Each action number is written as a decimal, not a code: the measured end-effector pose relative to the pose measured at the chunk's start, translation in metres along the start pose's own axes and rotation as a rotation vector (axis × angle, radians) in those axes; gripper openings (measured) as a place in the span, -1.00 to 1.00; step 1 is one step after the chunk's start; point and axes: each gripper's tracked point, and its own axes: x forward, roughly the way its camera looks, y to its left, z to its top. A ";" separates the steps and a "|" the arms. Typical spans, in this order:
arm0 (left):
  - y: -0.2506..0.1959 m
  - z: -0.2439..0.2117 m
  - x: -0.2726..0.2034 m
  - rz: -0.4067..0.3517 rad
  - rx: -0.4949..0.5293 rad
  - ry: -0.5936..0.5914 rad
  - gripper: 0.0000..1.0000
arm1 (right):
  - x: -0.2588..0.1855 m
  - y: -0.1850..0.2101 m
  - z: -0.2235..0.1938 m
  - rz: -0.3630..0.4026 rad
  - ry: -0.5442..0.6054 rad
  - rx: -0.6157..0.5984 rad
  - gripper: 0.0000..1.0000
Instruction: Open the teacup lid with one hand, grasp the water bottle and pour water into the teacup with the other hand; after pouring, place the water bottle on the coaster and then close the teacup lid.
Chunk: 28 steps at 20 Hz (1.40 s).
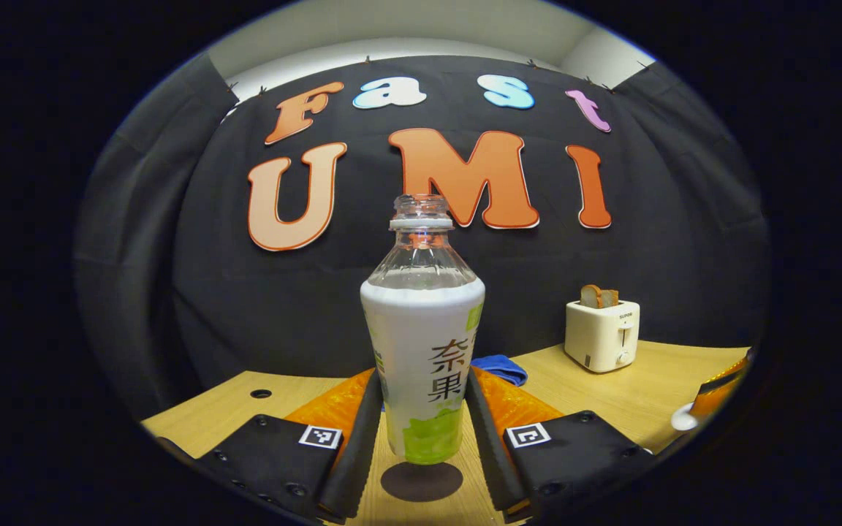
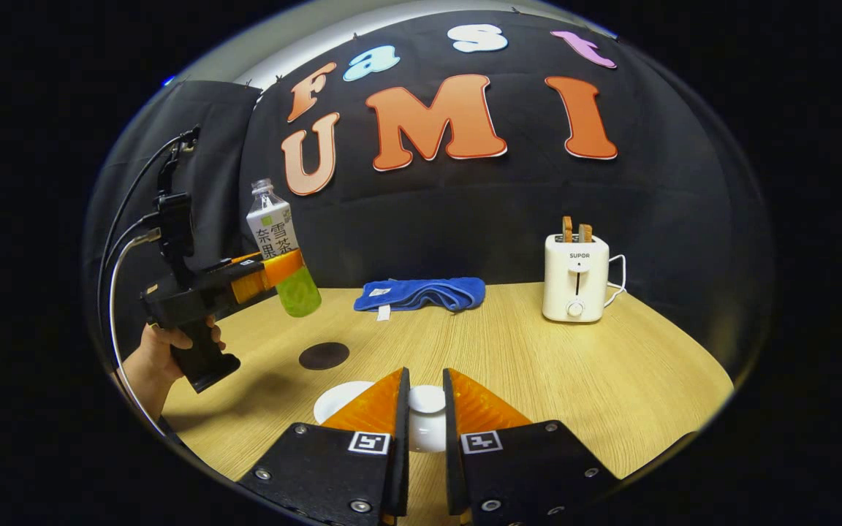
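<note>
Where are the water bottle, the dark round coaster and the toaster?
water bottle (image 1: 425, 343): left gripper view, on its label.
coaster (image 2: 324, 356): right gripper view, at its middle.
toaster (image 2: 576, 281): right gripper view, on its front face.

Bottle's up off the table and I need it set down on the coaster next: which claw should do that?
Left. The left claw already grips the water bottle, held just above the dark coaster. The right claw is busy around the white lid at the teacup.
</note>
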 end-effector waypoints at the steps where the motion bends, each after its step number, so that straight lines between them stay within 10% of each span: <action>1: -0.001 -0.011 0.002 -0.006 -0.023 0.020 0.34 | 0.003 0.001 0.002 0.005 -0.003 0.005 -0.58; 21: 0.009 -0.110 0.019 -0.022 -0.126 0.296 0.31 | 0.045 0.043 -0.011 0.093 0.081 -0.036 -0.58; 28: 0.004 -0.130 0.008 -0.032 -0.155 0.347 0.93 | 0.050 0.061 -0.025 0.114 0.116 -0.065 -0.58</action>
